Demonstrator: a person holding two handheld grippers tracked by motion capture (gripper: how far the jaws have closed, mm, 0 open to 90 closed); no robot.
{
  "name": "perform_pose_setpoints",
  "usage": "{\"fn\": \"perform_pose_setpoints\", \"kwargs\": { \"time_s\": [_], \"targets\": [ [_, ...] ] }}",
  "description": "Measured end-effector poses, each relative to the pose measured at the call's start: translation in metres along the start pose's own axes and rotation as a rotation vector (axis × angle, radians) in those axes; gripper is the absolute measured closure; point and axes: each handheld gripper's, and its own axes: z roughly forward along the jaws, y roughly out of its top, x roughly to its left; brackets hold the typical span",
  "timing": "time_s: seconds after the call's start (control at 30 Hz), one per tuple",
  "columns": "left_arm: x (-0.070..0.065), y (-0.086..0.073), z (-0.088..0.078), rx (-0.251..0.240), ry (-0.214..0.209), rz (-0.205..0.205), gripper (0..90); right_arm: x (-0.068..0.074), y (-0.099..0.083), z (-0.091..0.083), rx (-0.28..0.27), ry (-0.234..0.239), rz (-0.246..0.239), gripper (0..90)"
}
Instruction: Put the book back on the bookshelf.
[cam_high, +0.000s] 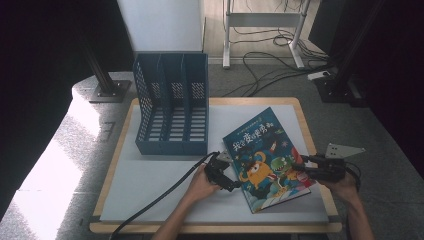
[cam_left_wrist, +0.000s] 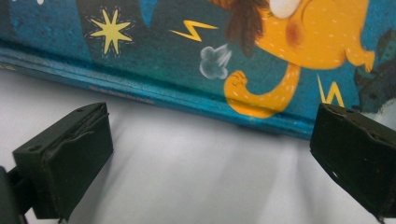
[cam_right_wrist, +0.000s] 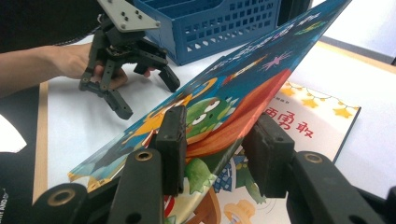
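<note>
Currently we log the picture book (cam_high: 265, 157) lying on the white table top (cam_high: 150, 185), right of the blue file rack (cam_high: 172, 107). Right gripper (cam_right_wrist: 215, 140) has its jaws pinched on the raised front cover's edge, the inside page showing beneath. Left gripper (cam_left_wrist: 210, 154) sits spread wide just beside the book's spine, touching nothing.

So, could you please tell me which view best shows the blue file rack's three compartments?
The high view: the blue plastic three-slot file rack shows whole, dividers visible from above. The right gripper view catches part of its perforated wall; the left gripper view faces the book's spine instead.
</note>
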Motion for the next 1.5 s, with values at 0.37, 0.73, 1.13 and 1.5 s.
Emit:
{"fn": "perform_pose_setpoints", "kwargs": {
  "time_s": [0.37,0.73,1.13,1.5],
  "targets": [
    [0.016,0.011,0.007,-0.020,-0.021,-0.048,0.0,0.004,-0.001,-0.003,-0.032,0.005,-0.042,59.8],
    [0.025,0.013,0.006,-0.062,-0.099,-0.103,0.0,0.000,-0.006,-0.005,-0.039,0.015,-0.008,59.6],
    [0.024,0.017,0.004,-0.131,-0.118,-0.109,0.0,-0.008,-0.009,-0.011,0.012,0.042,0.054,59.4],
    [0.019,0.025,-0.009,-0.179,-0.138,-0.101,0.0,-0.015,-0.026,-0.009,0.136,-0.016,0.149,51.6]
  ]
}}
